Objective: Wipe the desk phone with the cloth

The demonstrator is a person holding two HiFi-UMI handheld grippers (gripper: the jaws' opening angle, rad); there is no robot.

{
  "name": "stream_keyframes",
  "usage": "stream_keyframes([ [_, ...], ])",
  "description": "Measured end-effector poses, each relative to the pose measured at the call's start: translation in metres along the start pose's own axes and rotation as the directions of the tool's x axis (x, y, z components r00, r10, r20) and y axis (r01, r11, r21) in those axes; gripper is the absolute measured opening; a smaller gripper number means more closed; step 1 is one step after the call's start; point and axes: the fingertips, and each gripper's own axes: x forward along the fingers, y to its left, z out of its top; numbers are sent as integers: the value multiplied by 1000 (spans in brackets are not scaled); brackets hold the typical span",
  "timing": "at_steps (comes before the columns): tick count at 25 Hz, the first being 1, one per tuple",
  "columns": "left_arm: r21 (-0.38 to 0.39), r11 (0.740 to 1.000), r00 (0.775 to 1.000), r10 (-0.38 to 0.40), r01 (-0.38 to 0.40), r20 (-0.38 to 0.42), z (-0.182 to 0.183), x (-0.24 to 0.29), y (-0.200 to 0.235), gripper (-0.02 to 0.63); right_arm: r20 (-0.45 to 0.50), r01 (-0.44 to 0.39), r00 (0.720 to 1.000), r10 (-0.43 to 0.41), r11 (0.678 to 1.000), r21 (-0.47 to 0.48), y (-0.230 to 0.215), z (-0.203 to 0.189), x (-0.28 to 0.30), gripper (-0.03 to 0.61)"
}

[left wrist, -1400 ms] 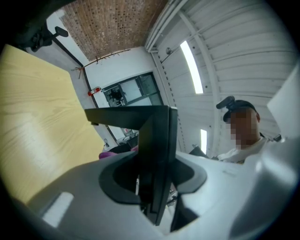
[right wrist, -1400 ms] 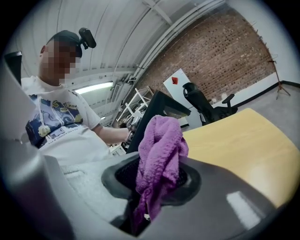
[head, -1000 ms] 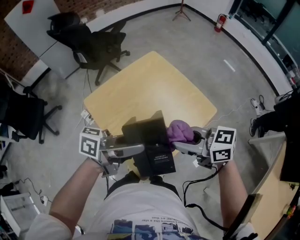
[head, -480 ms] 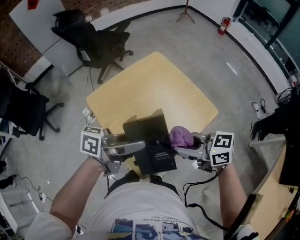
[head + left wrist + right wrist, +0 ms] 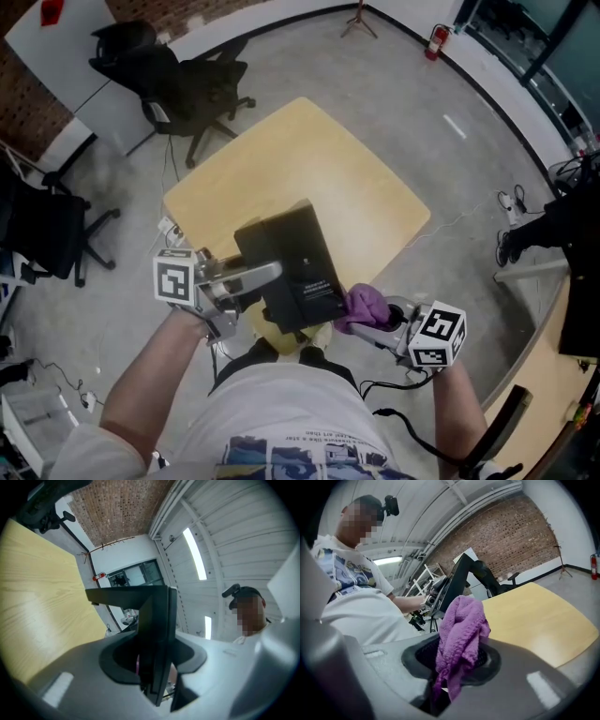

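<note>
My left gripper is shut on the left edge of the black desk phone and holds it tilted above the near edge of the wooden table. In the left gripper view the phone stands edge-on between the jaws. My right gripper is shut on a bunched purple cloth, which touches the phone's near right corner. The right gripper view has the cloth rising out of the jaws, with the phone behind it and the table to the right.
A black office chair stands beyond the table's far left corner and another at the left. Cables lie on the grey floor by the table. A second desk edge and dark gear are at the right. A fire extinguisher stands by the far wall.
The right gripper has slid the cloth from the phone's right side down to its near right corner, towards the person. The phone has tilted and shifted slightly left in the left gripper.
</note>
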Motion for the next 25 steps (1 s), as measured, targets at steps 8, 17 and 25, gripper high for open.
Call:
stream_keyframes([
  [8, -8, 999, 999, 34, -34, 33, 13, -2, 10, 181, -102, -32, 994, 24, 996, -77, 45, -22, 33, 103],
  [17, -6, 1000, 1000, 18, -18, -19, 9, -8, 12, 181, -219, -16, 975, -23, 985, -174, 40, -23, 56, 103],
  [25, -13, 1000, 997, 8, -9, -73, 12, -23, 25, 179, -223, 122, 962, -158, 979, -166, 8, -16, 30, 103],
])
